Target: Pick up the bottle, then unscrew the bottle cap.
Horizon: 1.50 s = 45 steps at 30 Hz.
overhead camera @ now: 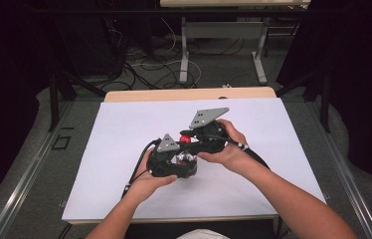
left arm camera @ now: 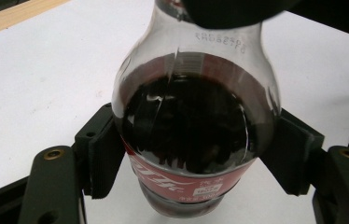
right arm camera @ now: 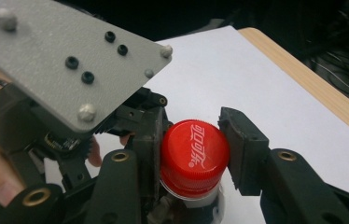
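Left gripper (left arm camera: 186,154) clamps the bottle (left arm camera: 191,135), right gripper (right arm camera: 193,156) pinches the cap (right arm camera: 192,156); probably best twisting slowly, bottle steady.

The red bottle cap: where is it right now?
In the right gripper view the red cap sits on the cola bottle, pinched between the right tongs, with the left tongs' grey plate beside it.

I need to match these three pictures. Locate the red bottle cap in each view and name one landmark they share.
High view: the red cap sits at the centre, between the two grippers.
Left gripper view: the top edge cuts off the bottle at its neck; a dark shape lies where the cap would be.
Right gripper view: lower centre, pressed between the black jaws.
Shared landmark: the white sheet.
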{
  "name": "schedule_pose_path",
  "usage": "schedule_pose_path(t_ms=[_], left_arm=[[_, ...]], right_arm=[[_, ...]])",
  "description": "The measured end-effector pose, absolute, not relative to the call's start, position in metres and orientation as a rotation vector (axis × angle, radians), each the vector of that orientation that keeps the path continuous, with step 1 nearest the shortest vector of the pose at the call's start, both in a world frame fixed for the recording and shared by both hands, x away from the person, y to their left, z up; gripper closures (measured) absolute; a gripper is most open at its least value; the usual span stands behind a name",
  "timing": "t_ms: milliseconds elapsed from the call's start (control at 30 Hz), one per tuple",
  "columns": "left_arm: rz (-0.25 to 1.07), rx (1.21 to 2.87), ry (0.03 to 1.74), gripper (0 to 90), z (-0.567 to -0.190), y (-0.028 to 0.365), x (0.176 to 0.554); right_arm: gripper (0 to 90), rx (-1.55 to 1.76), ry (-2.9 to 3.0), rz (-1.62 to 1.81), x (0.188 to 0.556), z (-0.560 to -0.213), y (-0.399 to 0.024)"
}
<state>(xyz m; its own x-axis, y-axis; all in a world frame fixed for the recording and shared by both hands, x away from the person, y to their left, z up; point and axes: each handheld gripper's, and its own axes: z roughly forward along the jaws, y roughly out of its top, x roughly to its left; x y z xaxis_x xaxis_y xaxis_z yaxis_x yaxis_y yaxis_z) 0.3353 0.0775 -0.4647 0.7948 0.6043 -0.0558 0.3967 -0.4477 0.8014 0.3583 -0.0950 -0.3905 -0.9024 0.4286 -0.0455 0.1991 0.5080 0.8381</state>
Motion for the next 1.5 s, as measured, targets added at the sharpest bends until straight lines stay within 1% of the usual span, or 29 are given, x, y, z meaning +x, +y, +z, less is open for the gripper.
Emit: schedule_pose_path(t_ms=[100, 133, 167, 200, 300, 467, 567, 600, 700, 867, 1000, 1067, 1167, 1333, 1367, 1500], left_arm=[[0.277, 2.095, 0.743, 29.8, -0.465, 0.076, 0.334], [0.292, 2.100, 0.728, 29.8, -0.465, 0.076, 0.334], [0.294, 2.102, 0.723, 29.8, -0.465, 0.075, 0.334], [0.274, 2.110, 0.721, 29.8, -0.465, 0.075, 0.333], [0.279, 2.104, 0.719, 29.8, -0.466, 0.073, 0.332], [0.268, 2.100, 0.710, 29.8, -0.466, 0.073, 0.332], [0.279, 2.103, 0.711, 29.8, -0.466, 0.074, 0.333], [0.273, 2.101, 0.721, 29.8, -0.466, 0.074, 0.332], [0.273, 2.099, 0.736, 29.8, -0.466, 0.076, 0.333], [0.295, 2.091, 0.746, 29.8, -0.465, 0.078, 0.335], [0.298, 2.091, 0.757, 29.8, -0.465, 0.080, 0.335], [0.301, 2.093, 0.760, 29.8, -0.465, 0.080, 0.336], [0.301, 2.091, 0.765, 29.8, -0.464, 0.079, 0.335], [0.299, 2.102, 0.754, 29.8, -0.464, 0.077, 0.333], [0.315, 2.104, 0.748, 29.8, -0.464, 0.076, 0.333], [0.299, 2.111, 0.749, 29.8, -0.464, 0.075, 0.332]], right_arm=[[60.3, 0.416, 2.564, 1.370, 0.366, -0.390, -0.099], [60.3, 0.410, 2.594, 1.372, 0.369, -0.389, -0.100], [60.2, 0.337, 2.612, 1.373, 0.371, -0.388, -0.101], [60.3, 0.296, 2.634, 1.370, 0.373, -0.388, -0.102], [60.4, 0.208, 2.692, 1.372, 0.379, -0.386, -0.104], [60.2, 0.130, 2.759, 1.359, 0.385, -0.384, -0.106], [59.8, 0.138, 2.763, 1.372, 0.387, -0.384, -0.106], [58.2, 0.148, 2.752, 1.381, 0.387, -0.384, -0.105], [47.4, 0.227, 2.710, 1.365, 0.383, -0.382, -0.105], [43.4, 0.341, 2.602, 1.376, 0.371, -0.381, -0.105], [44.7, 0.446, 2.533, 1.368, 0.361, -0.380, -0.105], [50.8, 0.474, 2.507, 1.381, 0.356, -0.380, -0.104], [52.4, 0.523, 2.466, 1.385, 0.351, -0.381, -0.102], [52.5, 0.612, 2.441, 1.379, 0.348, -0.385, -0.096], [52.5, 0.623, 2.440, 1.381, 0.348, -0.386, -0.095], [53.7, 0.625, 2.430, 1.367, 0.348, -0.388, -0.091]])
